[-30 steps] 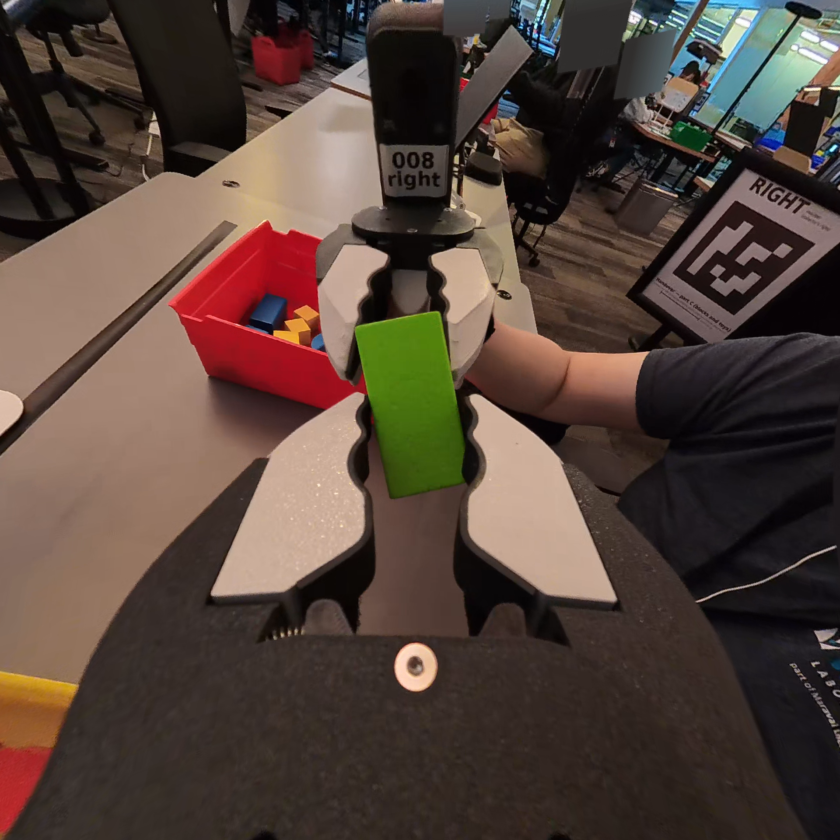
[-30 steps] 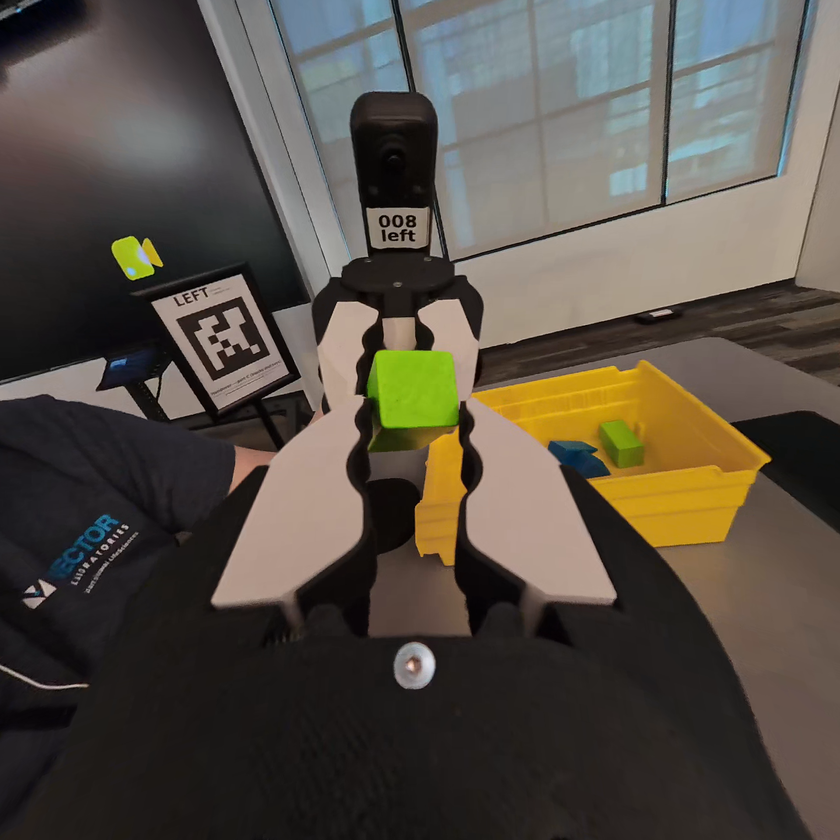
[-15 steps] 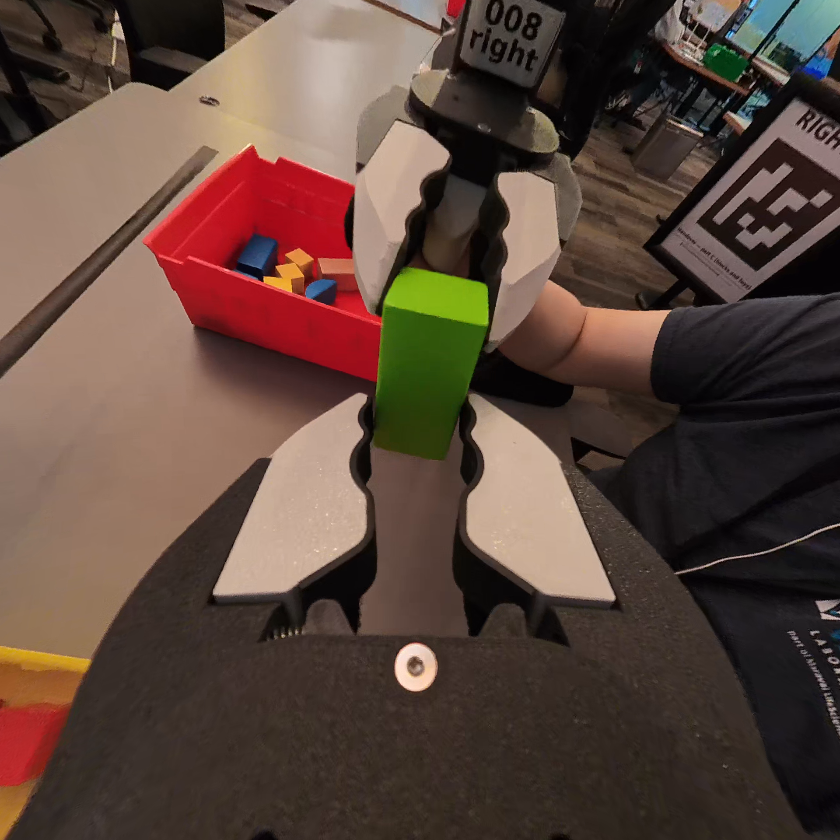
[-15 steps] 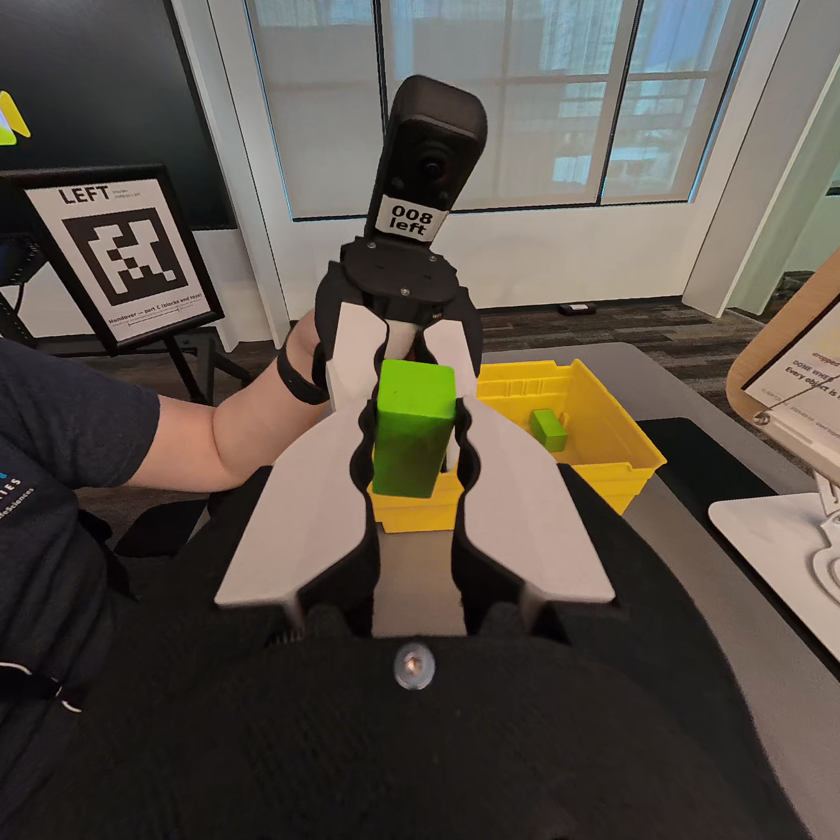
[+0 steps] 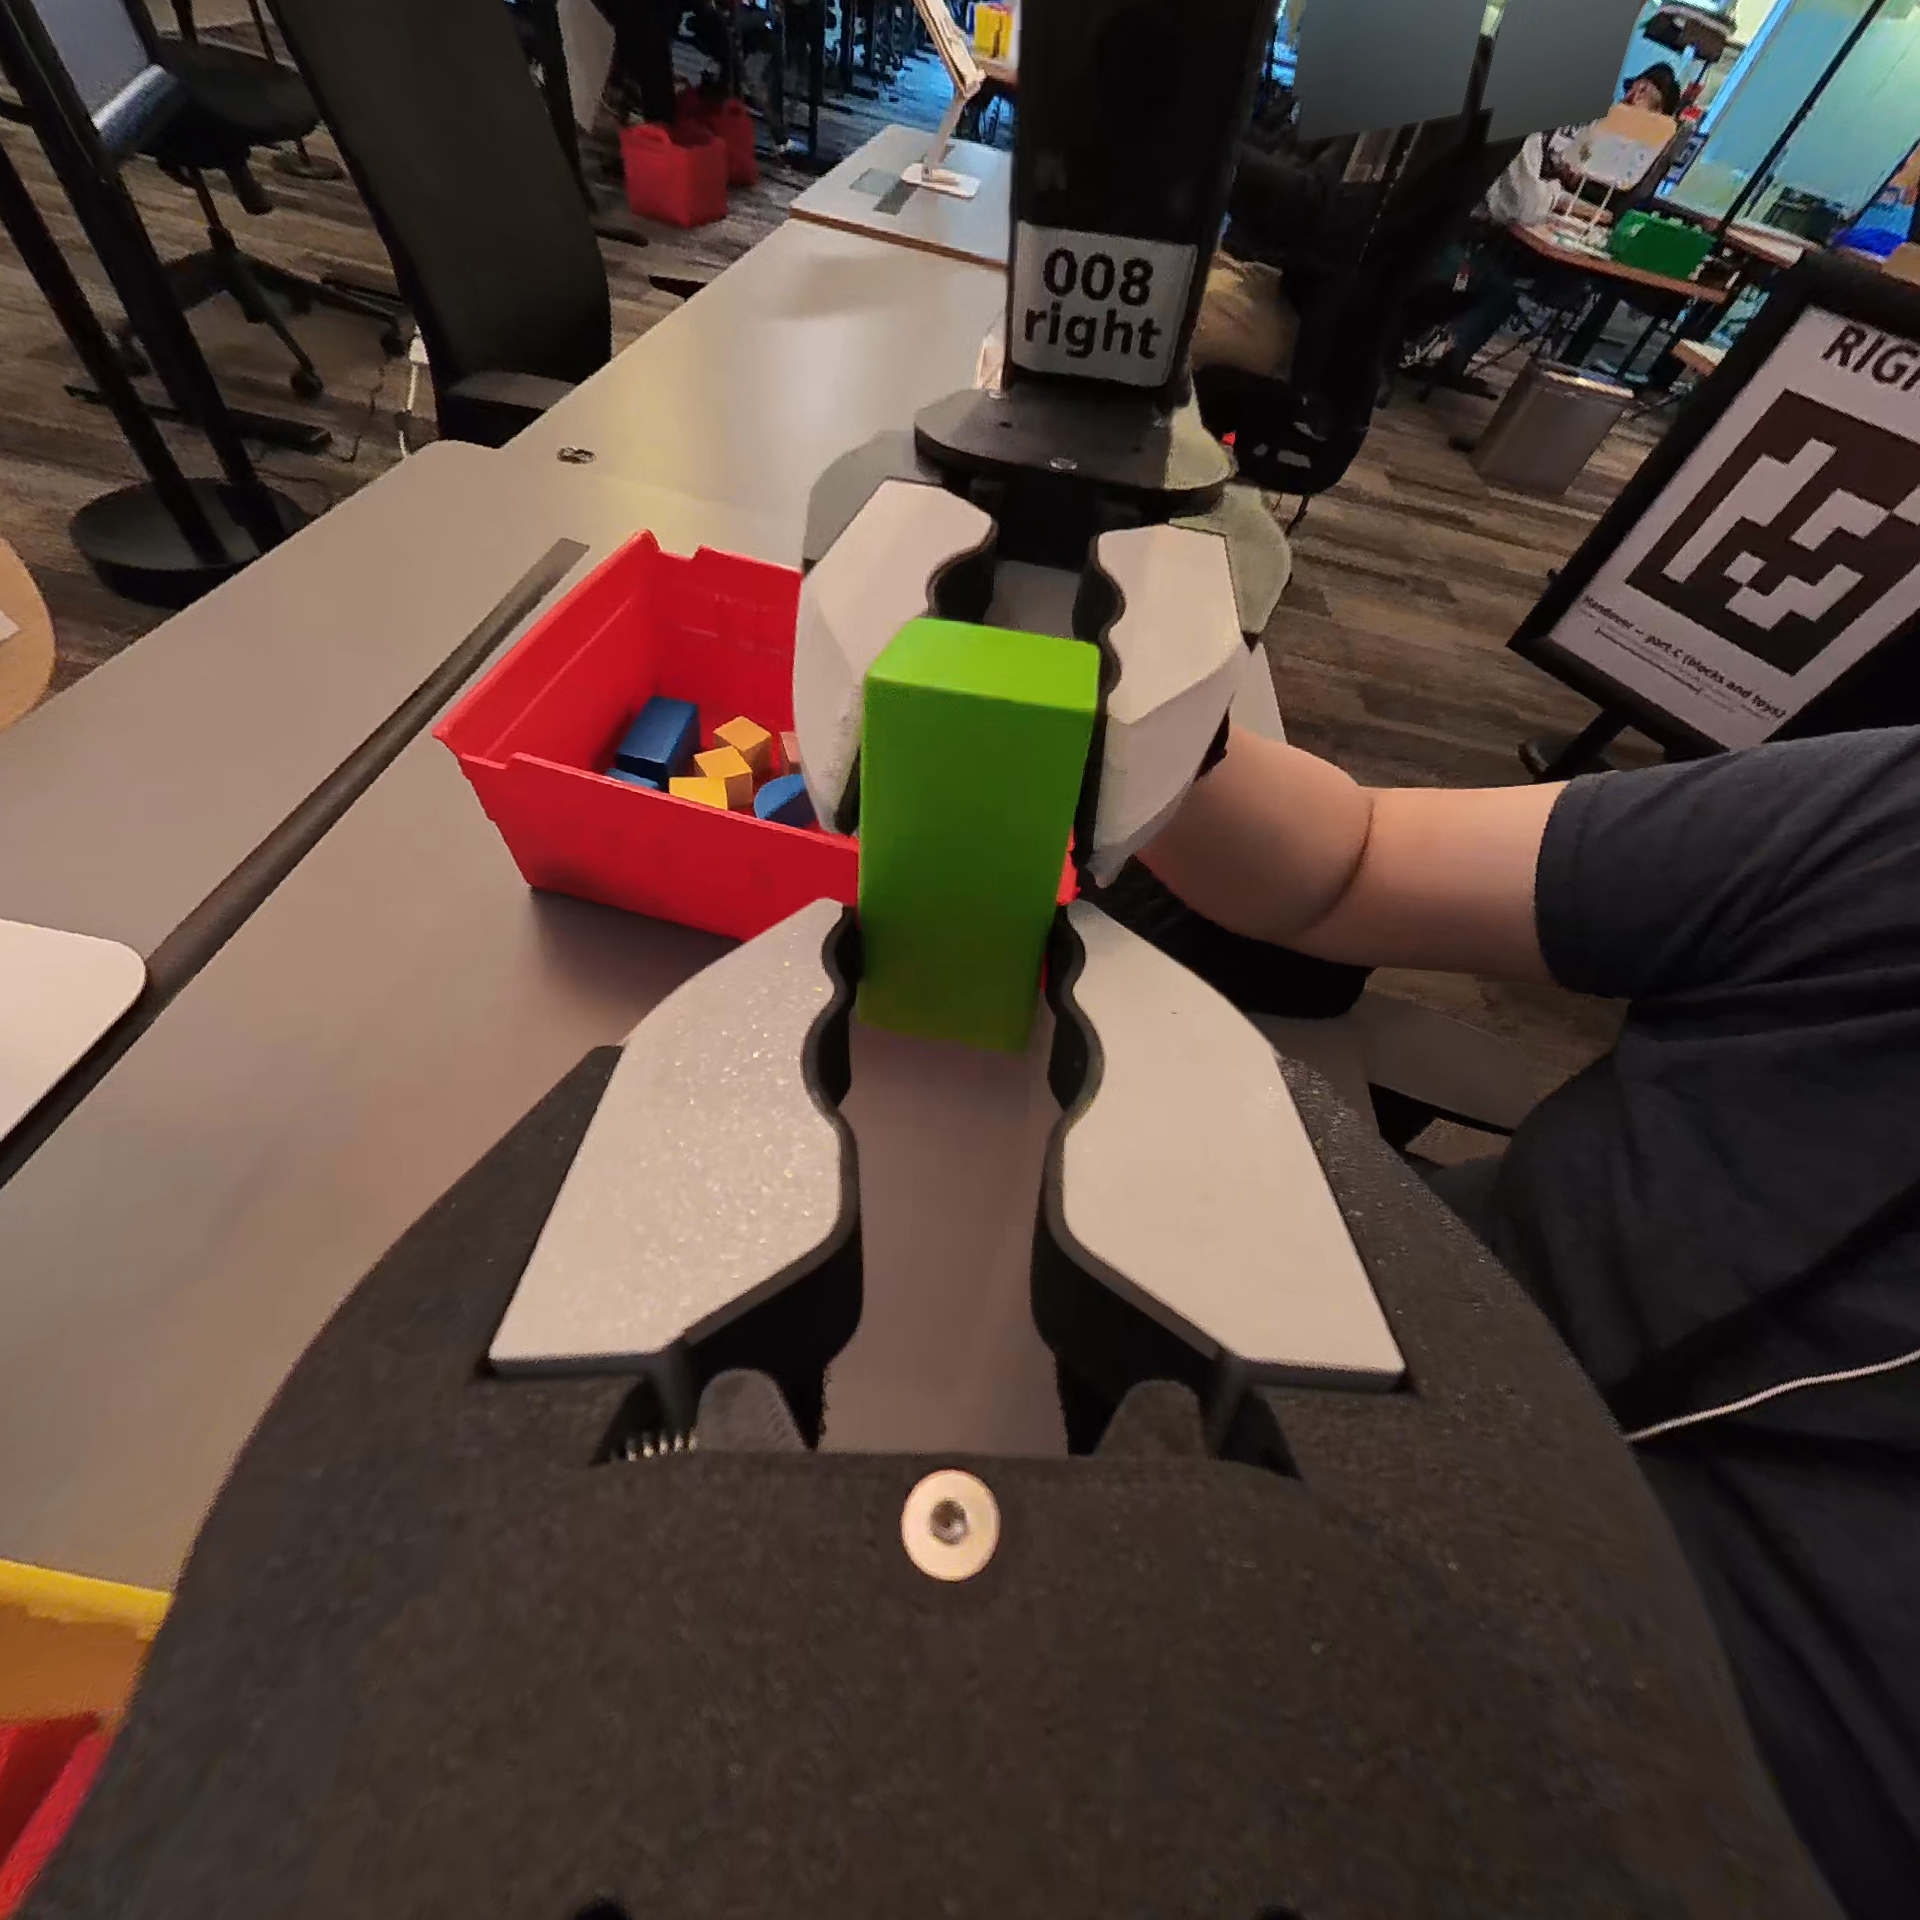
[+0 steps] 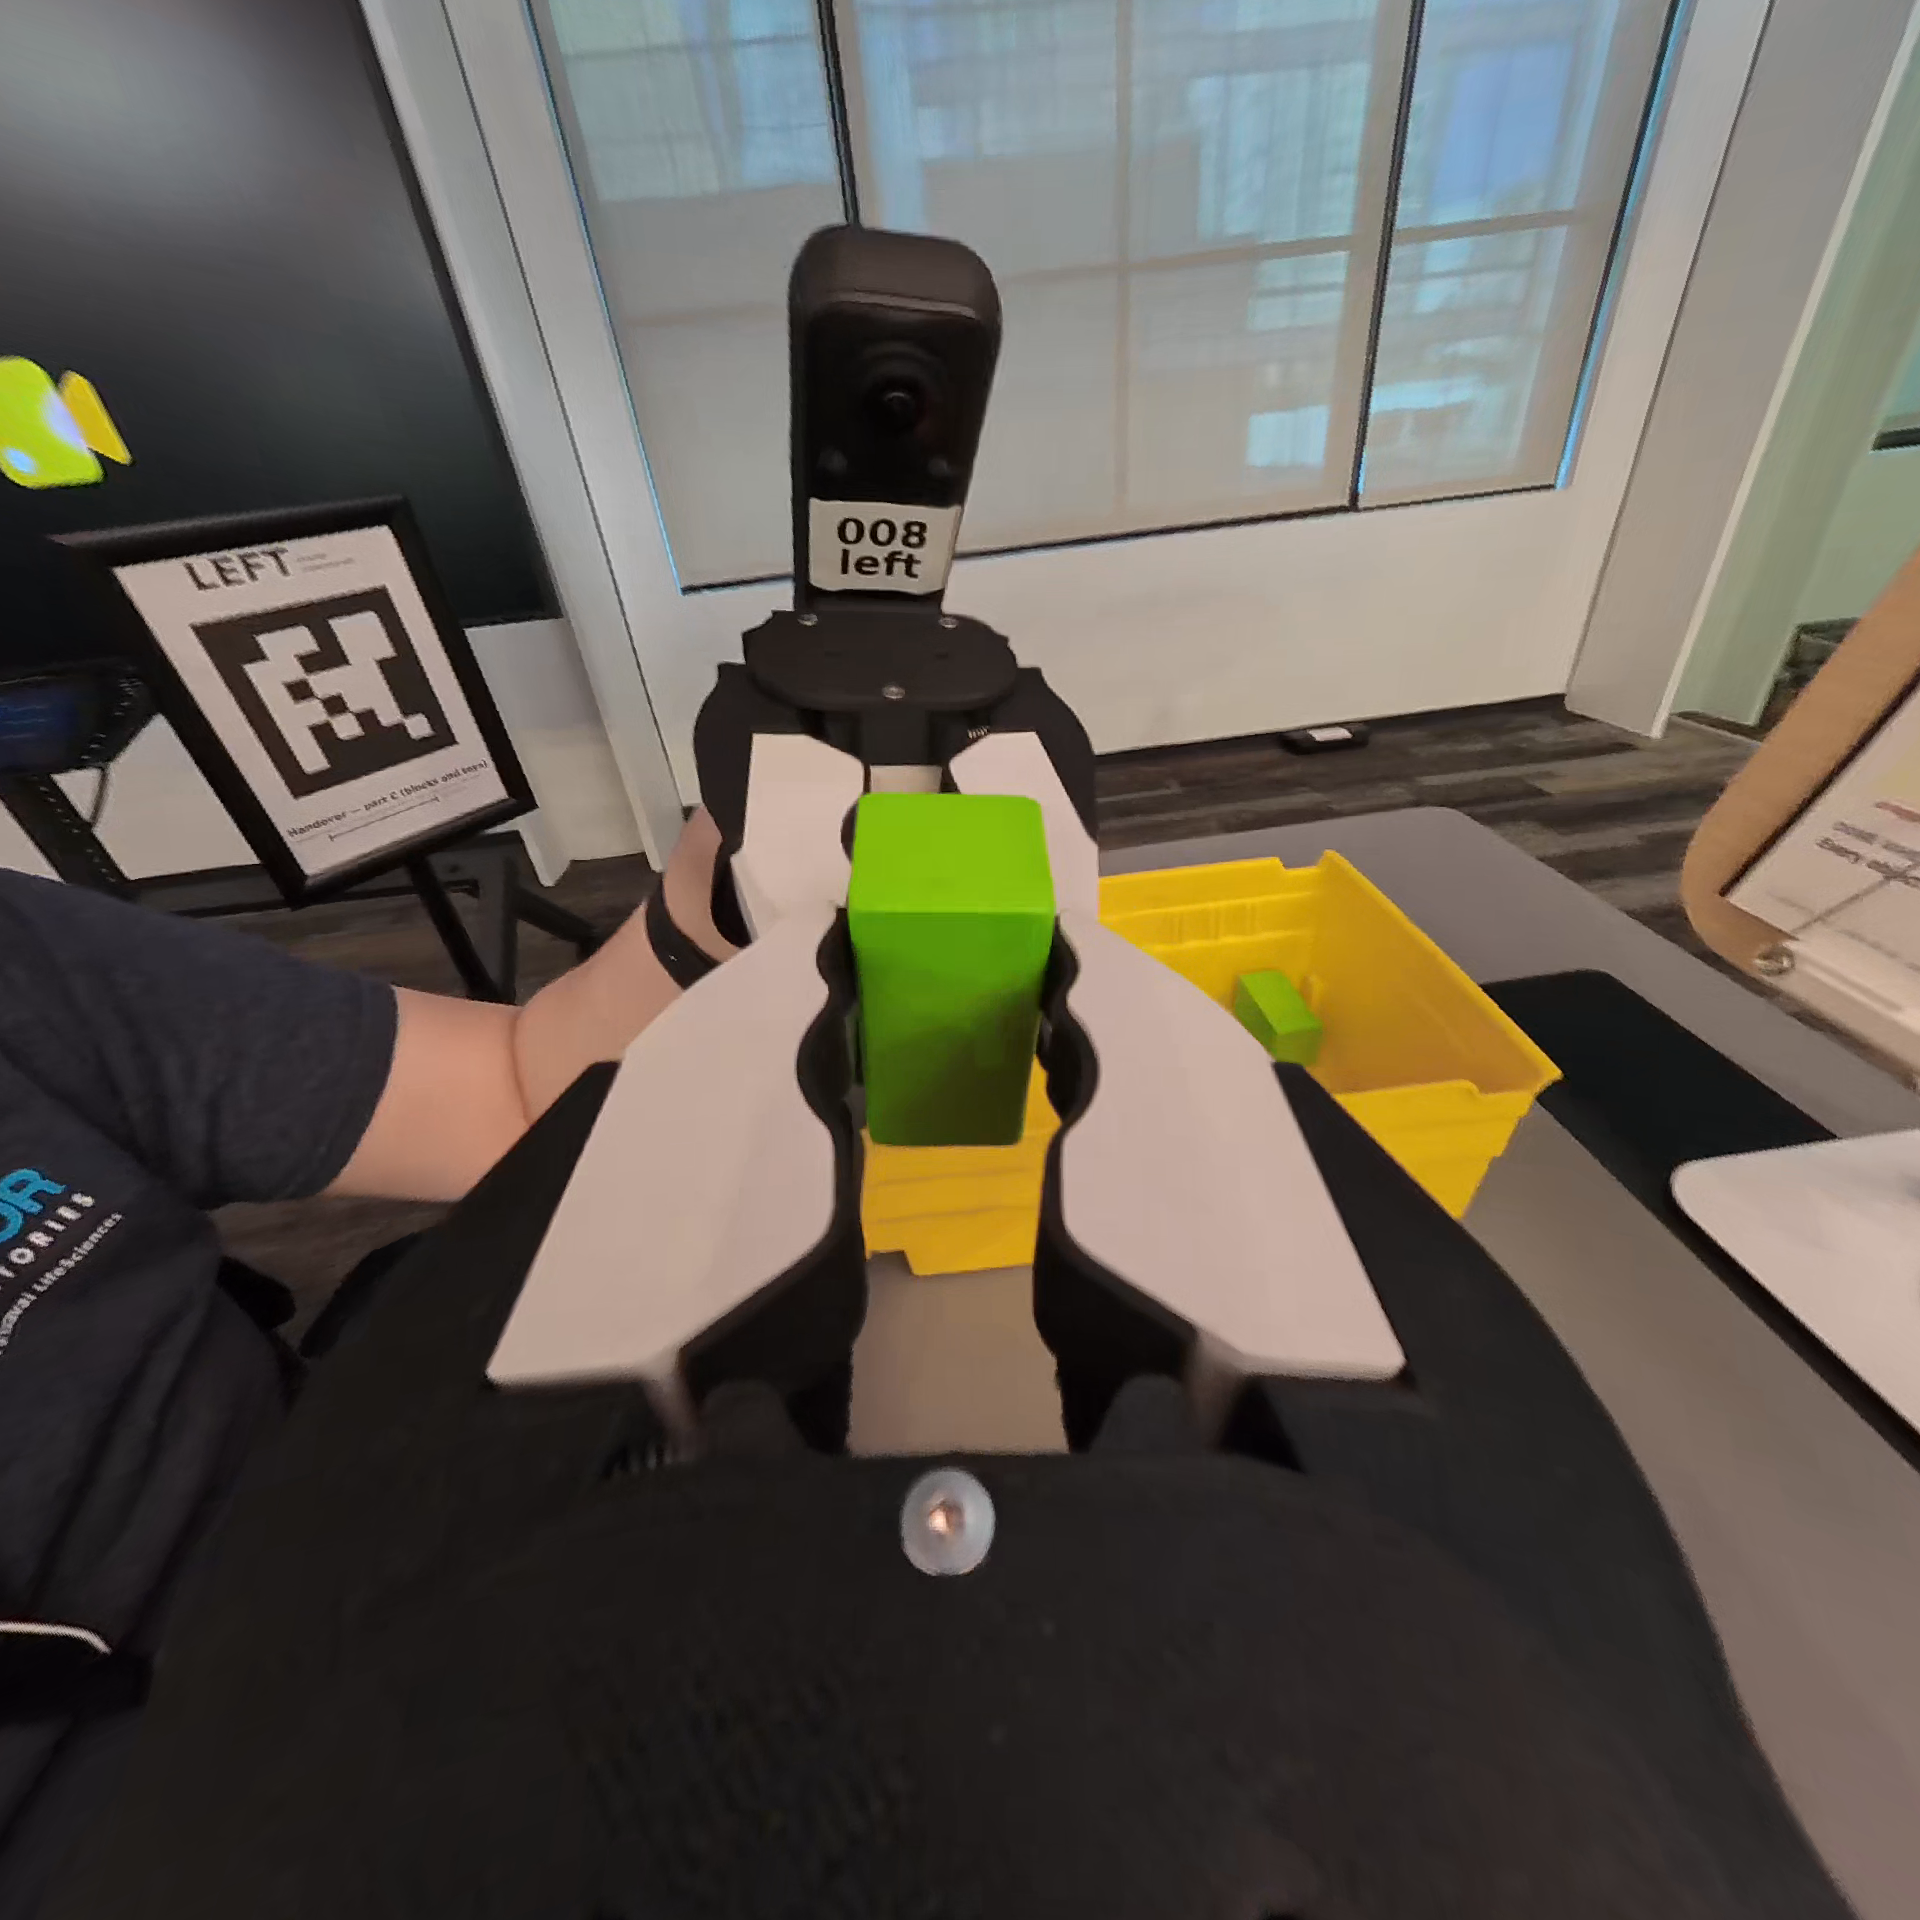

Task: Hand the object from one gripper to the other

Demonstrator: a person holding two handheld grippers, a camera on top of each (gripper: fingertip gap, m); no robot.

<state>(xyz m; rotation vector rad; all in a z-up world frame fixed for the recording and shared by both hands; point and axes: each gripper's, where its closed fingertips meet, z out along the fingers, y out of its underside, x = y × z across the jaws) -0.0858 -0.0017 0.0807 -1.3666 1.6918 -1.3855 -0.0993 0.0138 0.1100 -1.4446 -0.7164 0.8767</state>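
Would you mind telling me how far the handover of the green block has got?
Done: both grippers have met at the green block. In hand: the left gripper and the right gripper each grip an end of it above the table. Left: one gripper must open and back away; neither has yet.

Both views are bright and evenly lit. In the right wrist view daylight comes through the large windows ahead, and the pale fingers nearest the lens look almost washed out, while the green block darkens toward its lower end. In the left wrist view soft indoor light leaves a broad sheen on the grey tabletop and only faint shadows. Wide-angle distortion bends straight lines toward the edges of both views. The clipboard at the right edge is smeared by blur, and the foreground looks slightly soft.
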